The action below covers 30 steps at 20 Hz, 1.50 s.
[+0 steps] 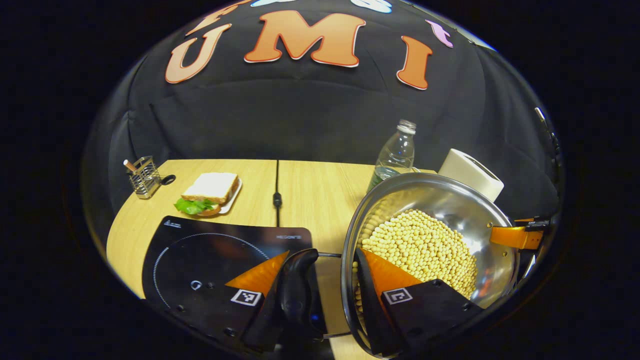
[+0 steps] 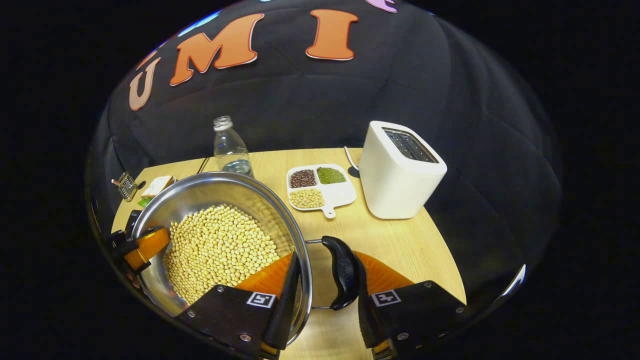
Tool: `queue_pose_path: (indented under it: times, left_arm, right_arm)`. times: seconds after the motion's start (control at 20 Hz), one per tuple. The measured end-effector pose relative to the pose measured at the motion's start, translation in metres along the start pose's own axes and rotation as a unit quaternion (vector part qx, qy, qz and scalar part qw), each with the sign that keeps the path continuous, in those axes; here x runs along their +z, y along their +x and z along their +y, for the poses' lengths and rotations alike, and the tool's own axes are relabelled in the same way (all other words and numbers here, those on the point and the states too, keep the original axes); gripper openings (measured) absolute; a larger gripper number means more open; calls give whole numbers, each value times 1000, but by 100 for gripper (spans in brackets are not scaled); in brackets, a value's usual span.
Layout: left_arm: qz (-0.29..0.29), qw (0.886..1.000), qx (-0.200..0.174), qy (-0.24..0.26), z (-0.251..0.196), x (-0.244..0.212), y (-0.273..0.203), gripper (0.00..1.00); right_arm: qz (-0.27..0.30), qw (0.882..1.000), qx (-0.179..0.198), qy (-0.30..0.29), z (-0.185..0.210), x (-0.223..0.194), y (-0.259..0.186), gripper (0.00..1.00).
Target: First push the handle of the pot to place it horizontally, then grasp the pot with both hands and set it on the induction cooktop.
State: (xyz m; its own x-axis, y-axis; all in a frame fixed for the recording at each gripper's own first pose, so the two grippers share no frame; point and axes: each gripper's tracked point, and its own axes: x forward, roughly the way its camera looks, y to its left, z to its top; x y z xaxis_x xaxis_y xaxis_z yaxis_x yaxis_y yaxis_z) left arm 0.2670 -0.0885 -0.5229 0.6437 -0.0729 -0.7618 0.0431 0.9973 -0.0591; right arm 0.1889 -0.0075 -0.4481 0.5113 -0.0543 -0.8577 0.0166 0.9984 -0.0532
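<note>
We've got a shiny round steel pot [image 1: 440,200] here, loaded with small pale yellow beans [image 1: 425,247] that look like soybeans, smooth and bead-like. It has a curved black handle [image 1: 296,292] on a thin wire loop on each side.

Left gripper [image 1: 320,295]: one finger sits outside the handle, the other reaches inside the pot over the beans, so the handle and the pot rim sit between the jaws. They're at a medium gap, and we can't tell if both actually press on anything.

Right gripper [image 2: 325,287]: same deal on the other side. One finger is inside the rim, the other right against the second handle [image 2: 342,272]. Again we can't say for sure it's clamped.

The pot sits just beside the flat glossy black cooktop [image 1: 200,260], to the right of it in the left gripper view, and seems tilted or slightly raised over the pale wood table [image 1: 310,185].

Behind the pot: a clear plastic bottle [image 2: 229,147], a white rounded toaster [image 2: 400,170], a white sectioned dish [image 2: 320,187] of beans. Past the cooktop, a sandwich [image 1: 210,192] with lettuce on a plate and a wire holder [image 1: 144,176].
</note>
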Motion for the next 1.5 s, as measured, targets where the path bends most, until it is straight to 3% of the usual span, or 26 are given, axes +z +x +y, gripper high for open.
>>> queue_pose_path:
  times: [0.1, 0.15, 0.35, 0.4, 0.45, 0.75, 0.8, 1.0, 1.05, 1.1, 1.5]
  left_arm:
    - [-5, 1000, 6, -5, 21, 6, -10, 74]
    - [-8, 1000, 10, -7, 31, 8, -15, 71]
    - [-17, 999, 25, -17, 72, 17, -33, 74]
    - [-20, 999, 27, -19, 84, 18, -39, 73]
    - [-23, 999, 31, -22, 95, 20, -44, 74]
    - [-32, 997, 53, -41, 158, 22, -69, 70]
    - [-33, 997, 57, -45, 168, 21, -73, 73]
    - [-33, 995, 72, -58, 205, 18, -82, 77]
    - [-32, 995, 74, -61, 215, 18, -84, 76]
    - [-32, 994, 77, -64, 223, 16, -84, 74]
    - [-21, 993, 90, -75, 262, -1, -83, 70]
  right_arm:
    - [-3, 1000, 7, -7, 18, 4, -7, 51]
    - [-5, 1000, 11, -10, 27, 8, -9, 55]
    - [-12, 999, 24, -25, 63, 17, -21, 55]
    - [-15, 999, 27, -31, 72, 20, -25, 51]
    - [-19, 999, 29, -36, 85, 23, -26, 55]
    - [-29, 997, 46, -62, 144, 32, -39, 51]
    - [-28, 996, 49, -67, 152, 32, -40, 55]
    - [-29, 994, 62, -81, 186, 32, -39, 55]
    - [-29, 994, 65, -84, 197, 32, -38, 51]
    - [-29, 994, 67, -87, 205, 31, -38, 55]
    - [-19, 992, 76, -102, 230, 21, -32, 55]
